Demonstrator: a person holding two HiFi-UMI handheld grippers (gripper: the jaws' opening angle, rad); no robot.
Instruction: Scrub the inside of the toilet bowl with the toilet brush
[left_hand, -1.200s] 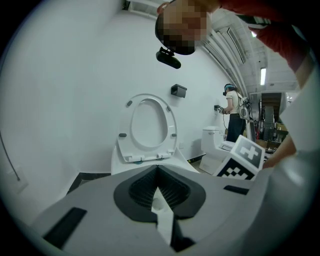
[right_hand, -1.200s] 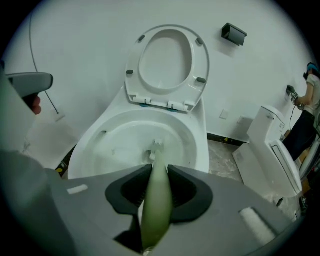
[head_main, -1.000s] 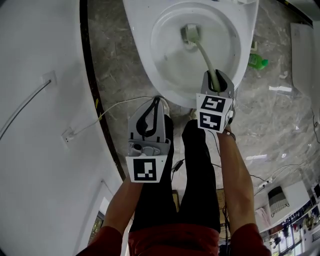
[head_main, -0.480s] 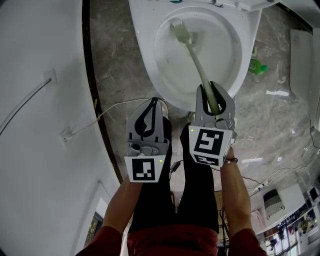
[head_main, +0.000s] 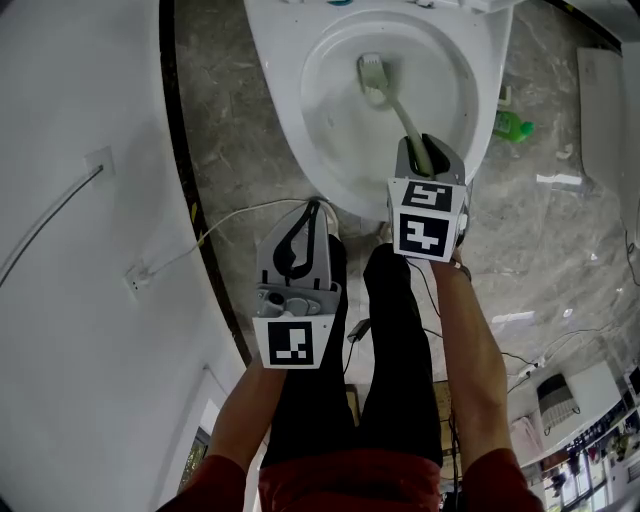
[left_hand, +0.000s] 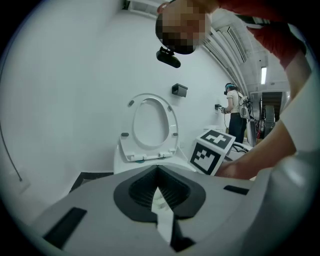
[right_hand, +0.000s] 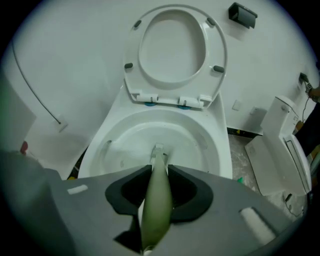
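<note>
Two grey two-jaw grippers and one brush. The right gripper (head_main: 428, 150) is clamped on the pale green plastic handle of the single toilet brush (head_main: 396, 106). The brush's bristle head reaches ahead of and below the jaws, inside the one white ceramic toilet bowl (head_main: 278, 70). The left gripper (head_main: 305, 215), its jaws pressed together on nothing, hangs beside the right gripper, just short of the bowl's front rim. One small green plastic item (head_main: 513, 124) lies on the floor to the right of the right gripper.

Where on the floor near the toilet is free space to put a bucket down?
Bare marble lies left of the toilet bowl, up to the dark strip, beyond the white cable. More lies right of the bowl, nearer than the green object. Crowded: the front of the bowl, with the legs, left claw and right claw holding the toilet brush.
</note>
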